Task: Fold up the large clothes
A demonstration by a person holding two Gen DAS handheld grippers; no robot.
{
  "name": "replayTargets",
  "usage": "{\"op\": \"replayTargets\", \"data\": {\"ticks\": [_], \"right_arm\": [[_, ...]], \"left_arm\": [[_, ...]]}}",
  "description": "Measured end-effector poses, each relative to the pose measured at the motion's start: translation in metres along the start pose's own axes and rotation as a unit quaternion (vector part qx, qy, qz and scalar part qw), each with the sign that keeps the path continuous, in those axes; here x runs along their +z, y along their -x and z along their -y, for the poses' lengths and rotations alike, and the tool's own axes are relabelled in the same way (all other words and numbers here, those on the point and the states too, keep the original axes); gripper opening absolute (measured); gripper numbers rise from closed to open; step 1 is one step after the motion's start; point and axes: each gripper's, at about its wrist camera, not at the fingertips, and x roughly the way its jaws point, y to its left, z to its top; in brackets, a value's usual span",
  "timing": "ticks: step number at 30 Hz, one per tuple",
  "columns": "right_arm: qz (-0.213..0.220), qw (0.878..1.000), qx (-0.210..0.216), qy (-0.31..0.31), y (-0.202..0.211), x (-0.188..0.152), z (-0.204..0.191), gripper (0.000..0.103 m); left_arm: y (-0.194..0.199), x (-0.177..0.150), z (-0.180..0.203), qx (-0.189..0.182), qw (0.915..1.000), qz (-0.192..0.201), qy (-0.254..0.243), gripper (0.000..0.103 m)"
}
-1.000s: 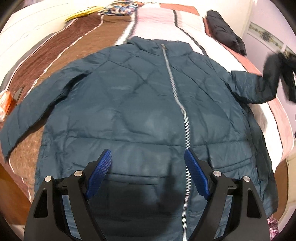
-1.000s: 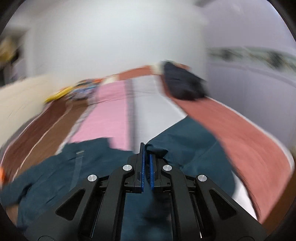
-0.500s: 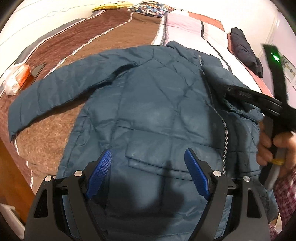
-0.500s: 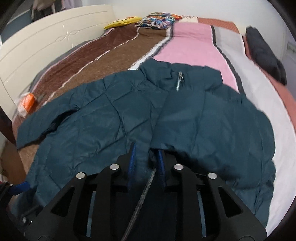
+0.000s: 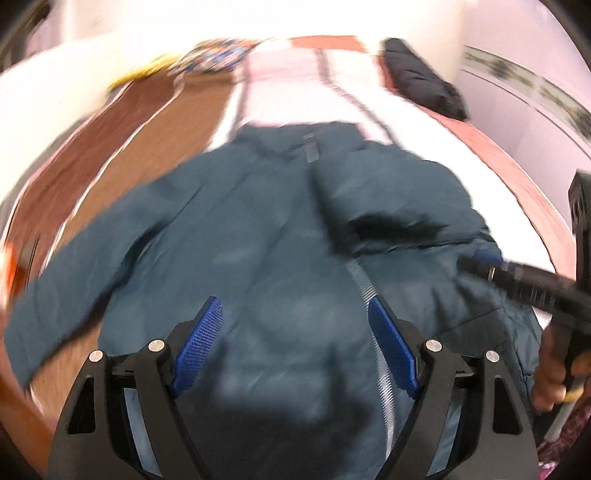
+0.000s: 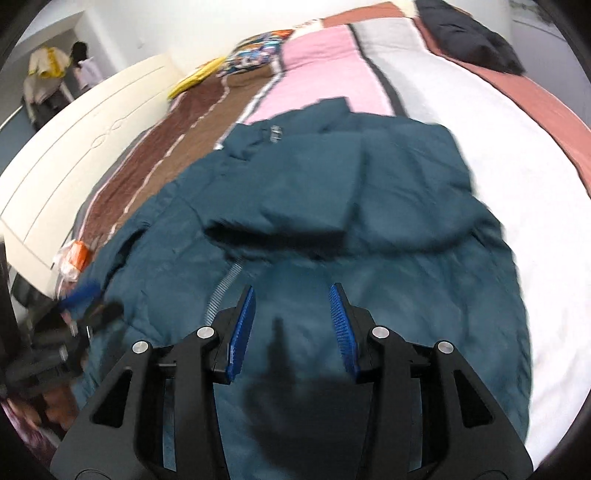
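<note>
A dark teal quilted jacket lies zipped, front up, on the striped bedspread. Its right sleeve is folded across the chest; the left sleeve still stretches out to the side. My left gripper hovers open above the lower front with nothing between its blue pads. My right gripper is above the jacket's lower right part, its jaws opening, and no cloth sits between them. In the left wrist view the right gripper shows from the side, held by a hand.
A black garment lies at the far right of the bed. A patterned pillow and a yellow item sit at the far end. An orange packet rests by the cream headboard. White bedspread shows right of the jacket.
The right gripper carried the right sleeve over onto the jacket's chest, came down and let it go, its jaws parting. The left gripper stayed open and shifted its view over the jacket.
</note>
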Motion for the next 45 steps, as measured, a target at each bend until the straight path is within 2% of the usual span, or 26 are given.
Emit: {"op": "replayTargets", "data": {"ticks": [5,7,9,13,17,18,19,20,21,22,25,28,31,33,35,37,41,44,45], "right_arm": [[0.006,1.0,-0.017,-0.007,0.013,-0.021,0.018,0.042],[0.007,1.0,-0.015,-0.009,0.015,-0.027,0.022,0.042],[0.007,1.0,-0.009,-0.012,0.015,-0.033,0.027,0.042],[0.0,1.0,0.005,-0.027,0.011,-0.041,0.036,0.042],[-0.005,0.999,0.019,-0.041,0.009,-0.044,0.045,0.042],[-0.005,0.999,0.02,-0.043,0.009,-0.044,0.045,0.042],[-0.005,0.999,0.023,-0.045,0.009,-0.045,0.047,0.042],[-0.004,0.999,0.024,-0.047,0.009,-0.045,0.049,0.042],[-0.004,0.998,0.025,-0.049,0.009,-0.046,0.05,0.042],[-0.005,0.998,0.027,-0.052,0.009,-0.047,0.052,0.042],[-0.008,0.998,0.029,-0.06,0.006,-0.049,0.056,0.042],[-0.01,0.998,0.031,-0.062,0.005,-0.05,0.058,0.042],[-0.009,0.998,0.029,-0.059,0.006,-0.05,0.057,0.042],[-0.01,0.998,0.027,-0.057,0.005,-0.051,0.057,0.042],[-0.011,0.998,0.024,-0.055,0.004,-0.051,0.055,0.042],[-0.013,0.998,0.022,-0.053,0.004,-0.053,0.053,0.042],[-0.014,0.999,0.015,-0.046,0.003,-0.054,0.046,0.042],[-0.017,0.999,0.01,-0.04,0.002,-0.054,0.042,0.042],[-0.017,0.999,0.008,-0.038,0.001,-0.053,0.04,0.042]], "left_arm": [[-0.02,0.032,0.05,-0.036,0.9951,0.015,-0.091,0.079],[-0.033,0.04,0.069,-0.04,0.9895,0.012,-0.138,0.079],[-0.044,0.043,0.088,-0.029,0.981,0.016,-0.191,0.079],[-0.067,0.048,0.124,-0.017,0.9574,0.013,-0.288,0.079],[-0.089,0.049,0.147,0.002,0.9378,0.004,-0.347,0.079],[-0.095,0.049,0.15,0.006,0.9347,0.001,-0.355,0.07],[-0.1,0.05,0.152,0.009,0.9332,-0.004,-0.359,0.053],[-0.106,0.054,0.153,0.005,0.935,-0.017,-0.354,0.049],[-0.107,0.057,0.15,-0.003,0.9407,-0.023,-0.338,0.042],[-0.105,0.063,0.146,-0.015,0.9489,-0.018,-0.315,0.033],[-0.098,0.07,0.138,-0.022,0.962,-0.008,-0.272,0.02],[-0.085,0.08,0.121,-0.011,0.9763,0.015,-0.216,0.014],[-0.064,0.091,0.09,0.0,0.9911,0.039,-0.127,0.014],[-0.052,0.095,0.063,0.012,0.9965,0.051,-0.066,0.014],[-0.042,0.091,0.03,0.03,0.9981,0.054,-0.003,0.014],[-0.039,0.085,0.008,0.036,0.9973,0.053,0.035,0.014],[-0.049,0.068,-0.041,0.062,0.9916,0.022,0.112,0.014],[-0.059,0.05,-0.066,0.081,0.9844,-0.008,0.156,0.023],[-0.063,0.043,-0.072,0.085,0.982,-0.018,0.167,0.03]]}}
